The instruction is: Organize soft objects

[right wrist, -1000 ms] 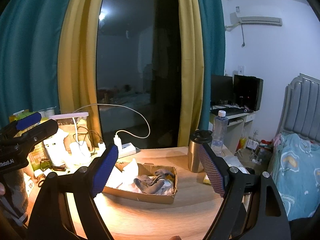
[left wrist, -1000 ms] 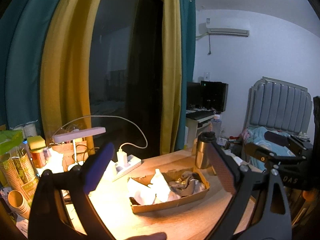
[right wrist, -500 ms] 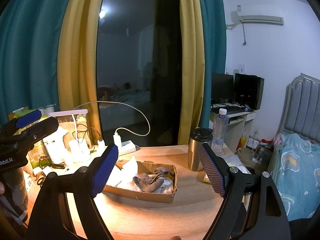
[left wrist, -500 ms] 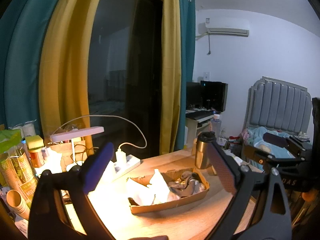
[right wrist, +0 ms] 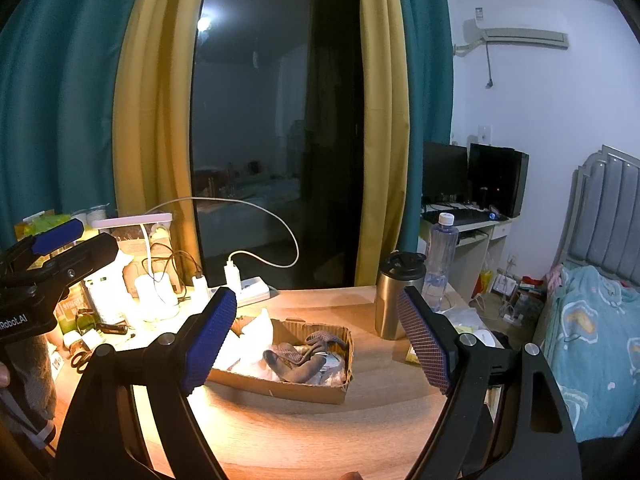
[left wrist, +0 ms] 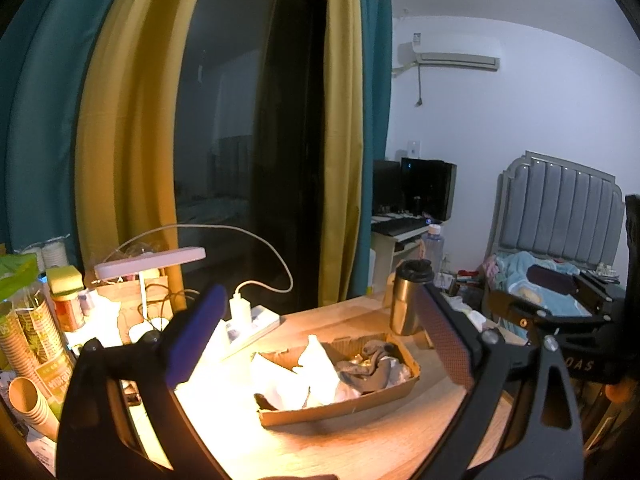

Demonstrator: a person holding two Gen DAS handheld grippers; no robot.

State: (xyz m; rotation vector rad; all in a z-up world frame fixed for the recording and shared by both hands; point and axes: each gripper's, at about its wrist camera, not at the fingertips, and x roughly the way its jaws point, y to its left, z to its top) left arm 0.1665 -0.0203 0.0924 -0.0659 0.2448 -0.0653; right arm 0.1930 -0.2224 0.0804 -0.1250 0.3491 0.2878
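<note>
The wooden desk (right wrist: 288, 432) carries a cardboard tray (right wrist: 304, 390), a steel tumbler (right wrist: 394, 300), a power strip (right wrist: 250, 290) and a lamp (right wrist: 154, 304).

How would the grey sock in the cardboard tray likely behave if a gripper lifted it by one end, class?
The grey sock lies crumpled and draped over other items in the cardboard tray, so it is probably floppy and would dangle. It looks like thin knit, so likely light. Its textured weave should grip rather than slip.

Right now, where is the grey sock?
The grey sock lies in the right half of the cardboard tray mid-table, beside white crumpled items, left of the steel tumbler in both views.
</note>
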